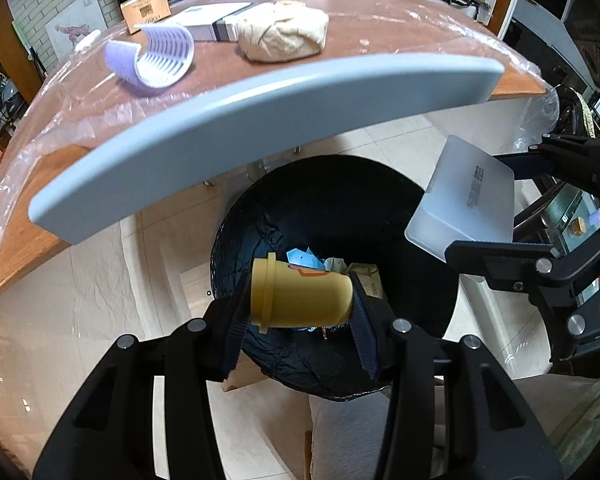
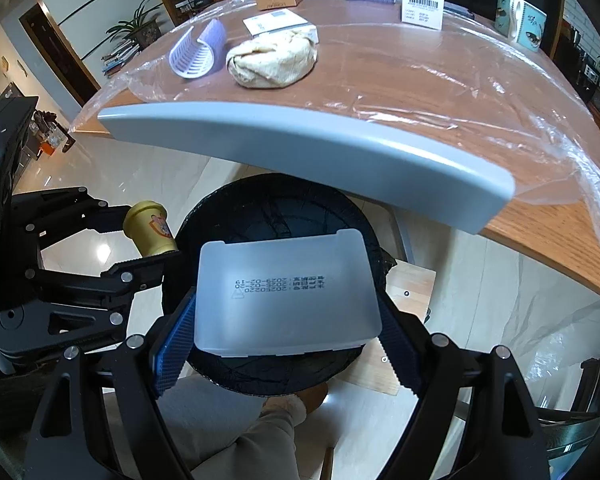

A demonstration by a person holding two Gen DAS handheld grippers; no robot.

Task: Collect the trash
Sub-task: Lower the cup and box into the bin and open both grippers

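Observation:
My left gripper [image 1: 300,312] is shut on a yellow cup [image 1: 300,298] lying sideways, held over the black-lined trash bin [image 1: 340,200] on the floor. Paper scraps lie in the bin's bottom. My right gripper [image 2: 288,340] is shut on a frosted white plastic tray [image 2: 286,292] with printed text, held over the same bin [image 2: 268,200]. The tray also shows in the left wrist view [image 1: 464,208], at the bin's right rim. The cup shows in the right wrist view [image 2: 150,230], at the bin's left.
A wooden table [image 1: 380,28] under clear plastic film stands behind the bin, with a grey-blue bar [image 1: 260,120] along its near edge. On it lie a crumpled beige wad [image 1: 284,32], a curled purple sheet [image 1: 152,56], and several boxes. Pale tiled floor lies around the bin.

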